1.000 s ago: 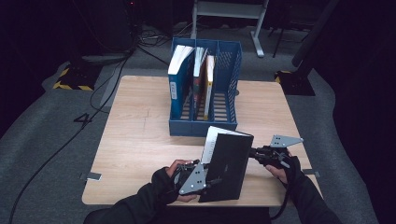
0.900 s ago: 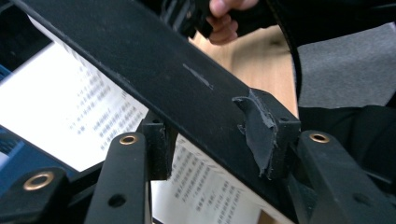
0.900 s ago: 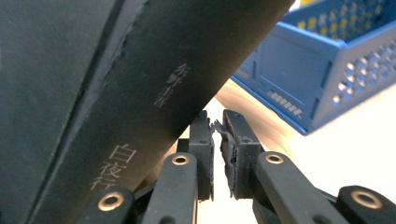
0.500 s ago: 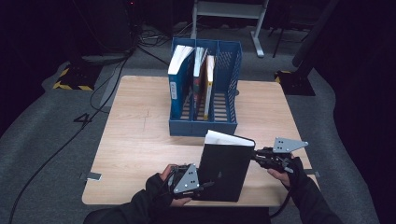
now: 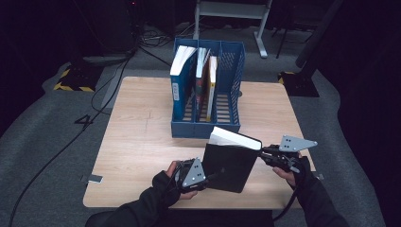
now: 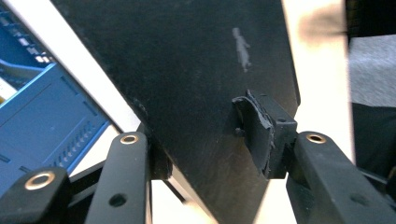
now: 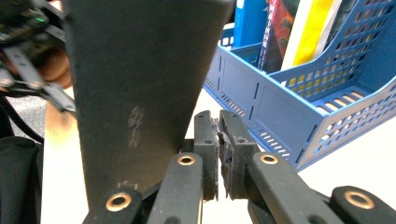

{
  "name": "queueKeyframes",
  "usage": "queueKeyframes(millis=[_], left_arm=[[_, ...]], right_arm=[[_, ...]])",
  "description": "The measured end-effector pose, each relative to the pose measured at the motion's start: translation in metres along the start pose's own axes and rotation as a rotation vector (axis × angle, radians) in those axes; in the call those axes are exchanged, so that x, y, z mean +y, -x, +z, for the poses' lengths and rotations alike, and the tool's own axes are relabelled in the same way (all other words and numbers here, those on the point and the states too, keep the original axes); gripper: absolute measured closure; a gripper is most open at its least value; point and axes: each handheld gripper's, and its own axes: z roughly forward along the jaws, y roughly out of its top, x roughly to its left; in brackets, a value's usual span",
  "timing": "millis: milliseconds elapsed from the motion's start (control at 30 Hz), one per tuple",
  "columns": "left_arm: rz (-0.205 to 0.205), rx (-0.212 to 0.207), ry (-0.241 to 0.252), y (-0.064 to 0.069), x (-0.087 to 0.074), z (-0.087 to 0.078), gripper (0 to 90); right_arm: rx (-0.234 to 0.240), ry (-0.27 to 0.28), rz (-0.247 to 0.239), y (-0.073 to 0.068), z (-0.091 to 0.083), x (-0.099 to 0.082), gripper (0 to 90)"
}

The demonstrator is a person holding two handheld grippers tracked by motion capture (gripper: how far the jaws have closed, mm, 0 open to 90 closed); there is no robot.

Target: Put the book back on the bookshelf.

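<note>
Item: black book (image 5: 229,163), upright at my 6 o'clock on the worktop (image 5: 137,142).
Handling: I judge it stiff, fairly heavy, smooth-covered.
Hold: left tongs (image 5: 207,178) clamp its lower corner; right tongs (image 5: 263,152) pinched shut at its top edge, grip unclear.

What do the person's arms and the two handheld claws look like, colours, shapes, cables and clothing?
Both forearms wear dark long sleeves and black fingerless gloves. The left claw and the right claw have matt black jaws with brass-coloured rivets and worn black rubber pads. Each carries a grey three-cornered metal plate with small dark holes on top. A black cable trails beside the right sleeve.
</note>
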Motion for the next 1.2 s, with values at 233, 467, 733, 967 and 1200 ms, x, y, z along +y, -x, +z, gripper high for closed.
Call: queueKeyframes(millis=[233, 467, 733, 967, 1200], left_arm=[[-0.041, -0.042, 0.013, -0.011, -0.002, 0.005, 57.6], [-0.040, -0.057, 0.002, -0.010, -0.006, 0.003, 56.3], [0.001, -0.042, -0.014, -0.008, -0.008, 0.000, 56.0], [0.024, -0.015, -0.046, -0.010, -0.009, 0.000, 55.5], [-0.007, 0.044, -0.116, -0.018, -0.018, 0.006, 35.3]], right_arm=[[-0.049, -0.010, 0.011, -0.001, -0.005, 0.001, 75.6], [-0.030, -0.039, -0.030, -0.007, -0.014, 0.002, 58.2], [0.004, -0.078, -0.033, -0.013, -0.027, -0.005, 45.1], [0.053, -0.101, -0.055, -0.032, -0.020, -0.005, 32.5], [0.051, -0.063, -0.056, -0.046, -0.004, 0.012, 33.6]])
